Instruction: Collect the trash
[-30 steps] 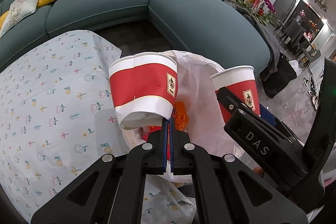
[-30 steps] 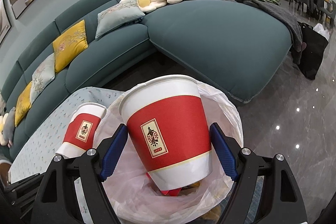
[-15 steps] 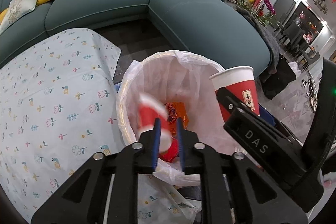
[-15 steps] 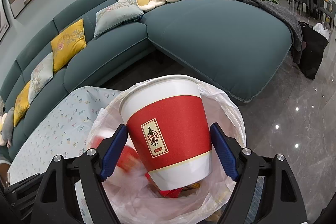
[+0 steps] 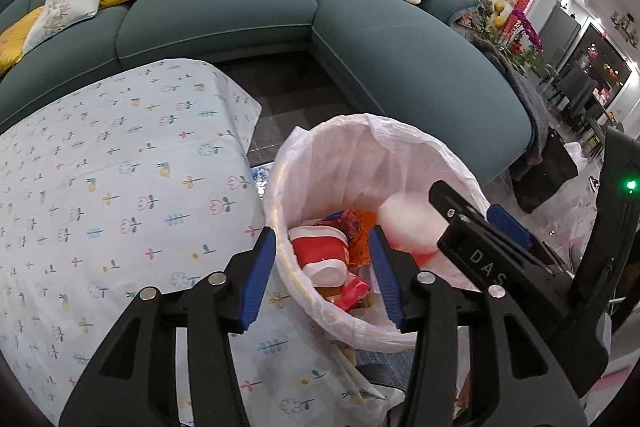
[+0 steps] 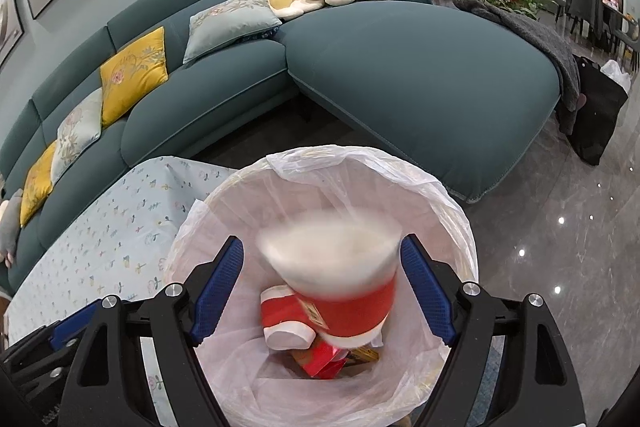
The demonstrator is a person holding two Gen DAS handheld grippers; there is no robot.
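Observation:
A bin lined with a white plastic bag [image 5: 404,143] [image 6: 360,167] stands at the table's right end. Inside lies a crushed red-and-white paper cup [image 5: 320,255] [image 6: 282,319] on red and orange wrappers [image 5: 356,227]. A second red-and-white cup [image 6: 340,275] is blurred in mid-fall between my right fingers; it shows as a pale blur in the left wrist view [image 5: 404,223]. My left gripper [image 5: 322,279] is open and empty above the bin's near rim. My right gripper [image 6: 320,291] is open above the bin's mouth.
The table carries a pale flower-print cloth [image 5: 100,187] [image 6: 120,227] left of the bin. A teal corner sofa [image 5: 360,39] [image 6: 400,67] with cushions curves behind. A glossy grey floor [image 6: 560,227] lies to the right, with a black bag [image 6: 600,107].
My left gripper opened and its crushed cup dropped into the bin. My right gripper opened just now and its cup is falling into the bin.

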